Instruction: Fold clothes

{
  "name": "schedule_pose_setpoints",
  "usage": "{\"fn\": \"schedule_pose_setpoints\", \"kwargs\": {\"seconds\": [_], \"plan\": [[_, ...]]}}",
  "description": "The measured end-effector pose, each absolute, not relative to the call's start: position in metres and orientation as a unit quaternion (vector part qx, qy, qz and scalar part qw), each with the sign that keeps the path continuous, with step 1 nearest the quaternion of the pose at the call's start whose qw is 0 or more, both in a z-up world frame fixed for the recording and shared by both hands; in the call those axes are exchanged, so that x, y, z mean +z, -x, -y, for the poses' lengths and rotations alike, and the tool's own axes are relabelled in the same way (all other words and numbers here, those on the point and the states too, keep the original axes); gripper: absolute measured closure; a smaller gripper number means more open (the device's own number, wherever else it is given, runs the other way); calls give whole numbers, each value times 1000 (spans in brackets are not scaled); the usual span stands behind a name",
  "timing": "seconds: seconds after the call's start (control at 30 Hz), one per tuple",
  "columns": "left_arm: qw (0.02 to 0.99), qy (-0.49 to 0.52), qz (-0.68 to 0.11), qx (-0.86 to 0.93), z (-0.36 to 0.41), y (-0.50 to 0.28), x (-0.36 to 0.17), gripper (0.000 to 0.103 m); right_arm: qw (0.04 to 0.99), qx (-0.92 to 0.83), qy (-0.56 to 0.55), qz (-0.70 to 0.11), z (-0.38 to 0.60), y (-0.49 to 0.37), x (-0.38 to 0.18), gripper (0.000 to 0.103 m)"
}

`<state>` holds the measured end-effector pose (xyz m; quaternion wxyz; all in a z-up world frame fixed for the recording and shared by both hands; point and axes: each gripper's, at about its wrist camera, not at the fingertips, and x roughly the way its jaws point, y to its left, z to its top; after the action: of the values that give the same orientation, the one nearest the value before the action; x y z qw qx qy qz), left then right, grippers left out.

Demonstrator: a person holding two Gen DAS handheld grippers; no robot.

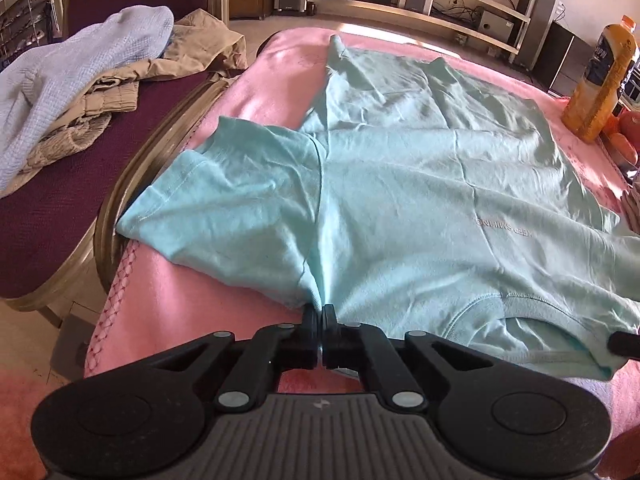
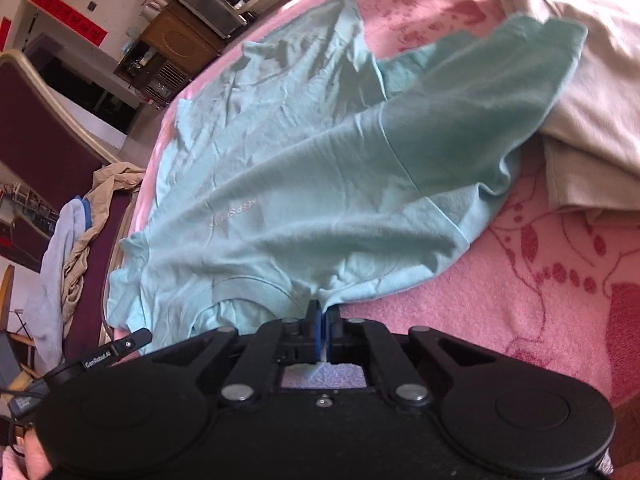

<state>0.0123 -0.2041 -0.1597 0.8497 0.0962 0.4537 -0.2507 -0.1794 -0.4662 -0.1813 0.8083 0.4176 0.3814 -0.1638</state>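
A mint-green T-shirt (image 1: pixel 420 184) lies spread on a pink blanket (image 1: pixel 192 320), collar toward me, hem at the far side. My left gripper (image 1: pixel 319 312) is shut on the shirt's shoulder seam next to the left sleeve (image 1: pixel 224 192). My right gripper (image 2: pixel 322 308) is shut on the other shoulder of the shirt (image 2: pixel 304 184), just right of the collar (image 2: pixel 240 296). The right sleeve (image 2: pixel 480 104) is raised and drapes toward a cream garment. The left gripper's tip (image 2: pixel 128 344) shows at the lower left of the right wrist view.
A maroon chair (image 1: pixel 60 208) at the left holds a pale blue garment (image 1: pixel 72 80) and a beige one (image 1: pixel 132 76). An orange juice bottle (image 1: pixel 600 76) stands at the far right. A cream garment (image 2: pixel 592 112) lies on the blanket (image 2: pixel 520 288) at the right.
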Motion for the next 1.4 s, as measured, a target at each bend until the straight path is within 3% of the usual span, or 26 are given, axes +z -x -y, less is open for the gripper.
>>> {"fn": "schedule_pose_setpoints", "kwargs": {"seconds": [0.27,0.37,0.4,0.47,0.57,0.63,0.73,0.9,0.97,1.0,1.03,1.13,1.27,1.4], "plan": [[839,-151,-463,-243,206,1,-159,102,793,-181,-433,-390,465,204,-173,101],[838,-171,-464,-231,204,2,-161,93,785,-165,-430,-413,464,197,-183,99],[841,-169,-462,-226,201,3,-157,86,783,-163,-433,-416,464,199,-182,94],[851,-163,-448,-223,193,8,-146,86,788,-167,-435,-403,469,205,-172,92],[857,-138,-420,-264,192,10,-130,86,796,-208,-447,-351,491,224,-152,79],[852,-144,-418,-282,208,4,-130,85,785,-250,-464,-325,513,234,-149,65],[839,-163,-423,-302,235,-2,-140,86,762,-288,-493,-305,541,242,-152,57],[810,-190,-431,-351,255,14,-166,86,751,-315,-484,-322,565,222,-165,60],[803,-208,-427,-360,258,19,-171,86,751,-318,-476,-329,569,210,-172,73],[803,-208,-427,-360,257,19,-171,86,755,-318,-468,-332,568,206,-174,92],[803,-208,-427,-360,256,19,-172,86,762,-326,-449,-334,566,202,-174,103],[802,-211,-426,-362,255,19,-172,86,788,-412,-308,-337,546,199,-157,103],[803,-213,-425,-360,252,19,-172,84,780,-397,-320,-363,548,203,-160,101],[821,-166,-417,-353,233,17,-157,83,800,-369,-310,-357,523,208,-146,90]]}}
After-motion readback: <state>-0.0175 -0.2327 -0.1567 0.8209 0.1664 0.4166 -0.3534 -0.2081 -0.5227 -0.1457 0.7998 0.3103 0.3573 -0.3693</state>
